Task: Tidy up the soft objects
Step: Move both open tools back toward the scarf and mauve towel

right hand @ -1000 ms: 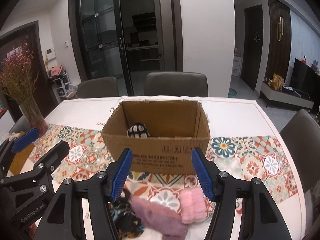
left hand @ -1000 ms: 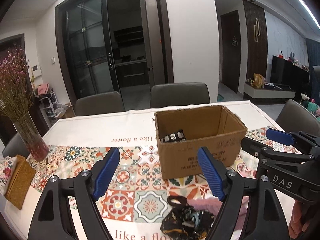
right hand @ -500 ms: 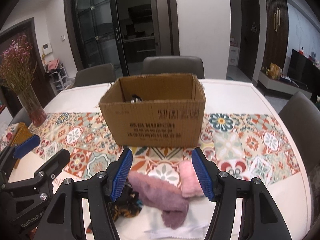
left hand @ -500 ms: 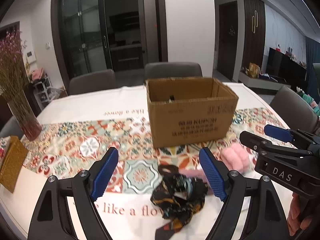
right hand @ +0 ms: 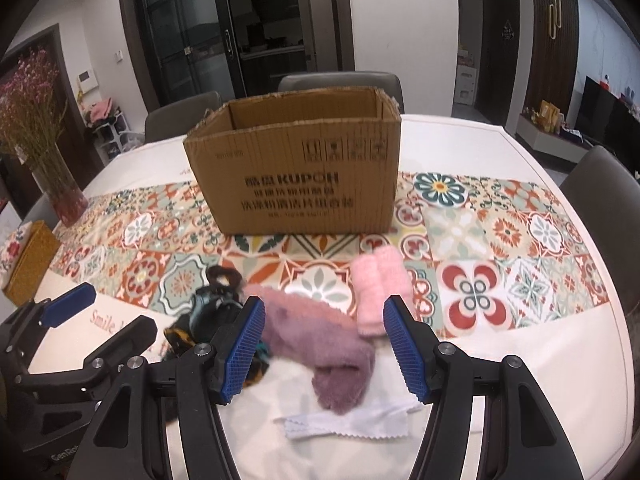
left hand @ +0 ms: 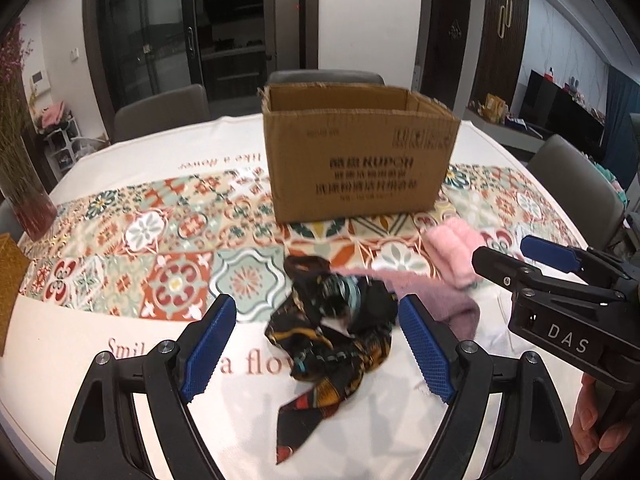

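Two tools hang open, holding nothing: my left tool (left hand: 316, 344) over the dark scarf (left hand: 334, 332), my right tool (right hand: 324, 350) over the purple sock (right hand: 320, 346). Next I pinch each, then carry them to the box (right hand: 296, 168) at twelve o'clock.

From both wrist views the inside of the cardboard box (left hand: 356, 168) is hidden behind its front wall, so its contents cannot be told. The dark patterned scarf (left hand: 332, 336) is motion-blurred in its bunched middle, and in the right wrist view a blue finger (right hand: 244, 354) covers part of it. The vase of dried flowers (left hand: 24, 184) is cut off by the picture's left edge.
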Tool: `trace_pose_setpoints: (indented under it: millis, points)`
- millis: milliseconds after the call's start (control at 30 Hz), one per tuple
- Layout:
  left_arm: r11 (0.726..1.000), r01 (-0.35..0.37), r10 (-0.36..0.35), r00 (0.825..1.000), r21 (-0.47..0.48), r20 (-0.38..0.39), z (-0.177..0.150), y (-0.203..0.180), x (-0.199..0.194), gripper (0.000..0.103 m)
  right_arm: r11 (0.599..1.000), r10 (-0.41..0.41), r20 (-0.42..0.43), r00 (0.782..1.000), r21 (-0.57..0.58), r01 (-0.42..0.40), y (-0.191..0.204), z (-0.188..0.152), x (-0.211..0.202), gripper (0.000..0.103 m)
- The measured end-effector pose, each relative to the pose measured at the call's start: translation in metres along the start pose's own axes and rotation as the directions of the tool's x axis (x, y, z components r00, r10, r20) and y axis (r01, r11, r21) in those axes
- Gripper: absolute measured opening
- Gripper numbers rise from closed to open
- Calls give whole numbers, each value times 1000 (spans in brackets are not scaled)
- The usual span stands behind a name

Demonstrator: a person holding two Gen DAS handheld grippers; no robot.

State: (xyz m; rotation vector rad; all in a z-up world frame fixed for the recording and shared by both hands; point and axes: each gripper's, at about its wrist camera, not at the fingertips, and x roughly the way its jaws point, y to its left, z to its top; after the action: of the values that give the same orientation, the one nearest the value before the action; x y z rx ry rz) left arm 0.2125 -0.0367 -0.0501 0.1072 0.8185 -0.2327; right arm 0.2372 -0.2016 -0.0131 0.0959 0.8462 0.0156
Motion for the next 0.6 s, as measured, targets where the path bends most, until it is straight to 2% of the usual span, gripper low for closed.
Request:
trace_pose_setpoints:
  millis: [200, 600]
  points:
    - [999, 41, -42, 996, -11, -83, -14, -5, 16, 84, 1000, 18, -63, 998, 23, -17, -6, -17, 15, 63]
    - [998, 63, -63, 978, -4, -201, -32, -14, 54, 84, 996, 53, -182, 982, 74, -40, -22, -39, 49, 63]
